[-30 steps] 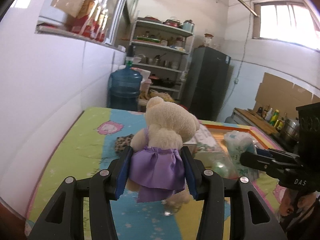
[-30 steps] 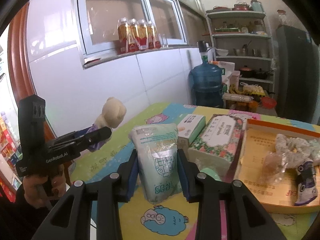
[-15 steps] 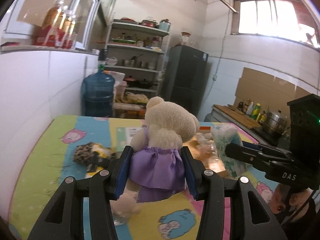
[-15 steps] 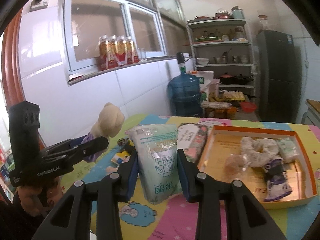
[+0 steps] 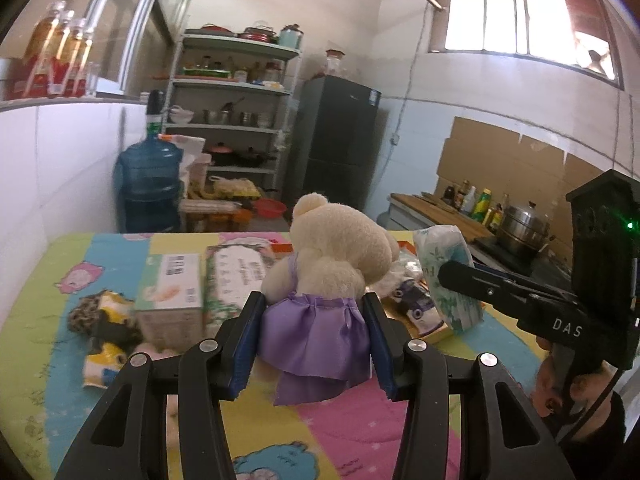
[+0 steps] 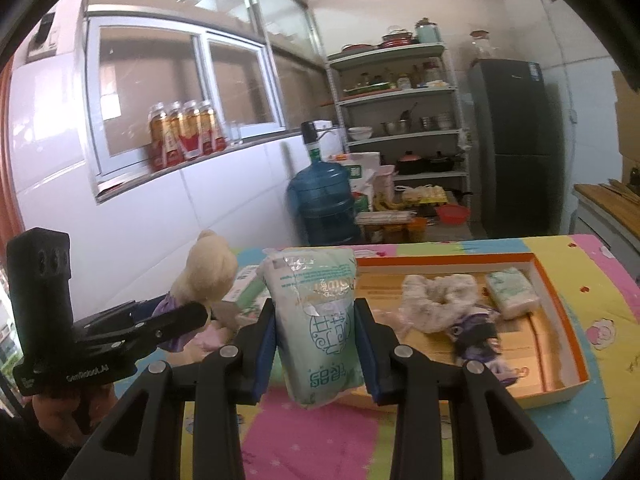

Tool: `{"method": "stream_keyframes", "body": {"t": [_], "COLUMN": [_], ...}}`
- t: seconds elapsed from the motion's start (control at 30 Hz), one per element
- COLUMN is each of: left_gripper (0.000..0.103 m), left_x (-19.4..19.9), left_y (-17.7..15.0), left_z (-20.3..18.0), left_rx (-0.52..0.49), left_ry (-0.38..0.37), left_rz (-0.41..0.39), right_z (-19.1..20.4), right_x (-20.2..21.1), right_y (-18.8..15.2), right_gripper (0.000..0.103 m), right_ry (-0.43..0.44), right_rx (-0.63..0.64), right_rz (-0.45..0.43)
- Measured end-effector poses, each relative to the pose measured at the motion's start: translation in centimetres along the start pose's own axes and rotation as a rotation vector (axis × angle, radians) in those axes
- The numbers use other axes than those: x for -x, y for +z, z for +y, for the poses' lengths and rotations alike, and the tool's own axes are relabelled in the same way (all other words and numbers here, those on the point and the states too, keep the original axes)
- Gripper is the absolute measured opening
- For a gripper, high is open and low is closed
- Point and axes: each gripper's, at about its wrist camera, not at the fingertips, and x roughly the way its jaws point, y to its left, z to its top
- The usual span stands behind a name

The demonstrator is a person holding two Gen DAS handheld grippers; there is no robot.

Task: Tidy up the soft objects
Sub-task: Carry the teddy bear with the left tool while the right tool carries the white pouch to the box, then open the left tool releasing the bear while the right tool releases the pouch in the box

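Note:
My left gripper (image 5: 312,344) is shut on a cream teddy bear in a purple dress (image 5: 320,288) and holds it above the table; the bear also shows in the right wrist view (image 6: 204,276). My right gripper (image 6: 316,344) is shut on a pale green tissue pack (image 6: 316,320), also visible at the right of the left wrist view (image 5: 444,276). An orange-rimmed cardboard tray (image 6: 560,288) lies right of the pack and holds a white fluffy cloth (image 6: 436,300), a small tissue pack (image 6: 512,292) and a purple sock (image 6: 476,332).
Two tissue boxes (image 5: 172,292) (image 5: 232,276) and a leopard-and-yellow soft item (image 5: 100,320) lie on the cartoon-print tablecloth (image 5: 60,380). A white tiled wall runs along the left. A water jug (image 6: 324,208), shelves and a dark fridge (image 6: 512,144) stand beyond the table.
Both grippers have swung right with their loads. The boxes now lie in front of the left gripper, and the tray sits closer in front of the right gripper.

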Motion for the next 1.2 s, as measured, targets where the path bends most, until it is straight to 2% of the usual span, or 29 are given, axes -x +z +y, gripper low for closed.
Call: {"method": "stream_keyframes", "body": {"t": [0.57, 1.2], "left_gripper": [0.050, 0.050], "left_x": [-6.9, -12.9], "left_y": [0.0, -0.7], "left_z": [-5.8, -10.4], "left_rx": [-0.047, -0.095], "left_ry": [-0.090, -0.111], "left_rz": [0.085, 0.170], "right_z": [-7.8, -14.4], "right_x": [1.7, 1.4], "right_y": [-1.0, -2.3], "right_gripper": [0.037, 0.037], "right_ry": [-0.148, -0.177], "right_rx": [-0.056, -0.152], "right_rz": [-0.026, -0.018]}}
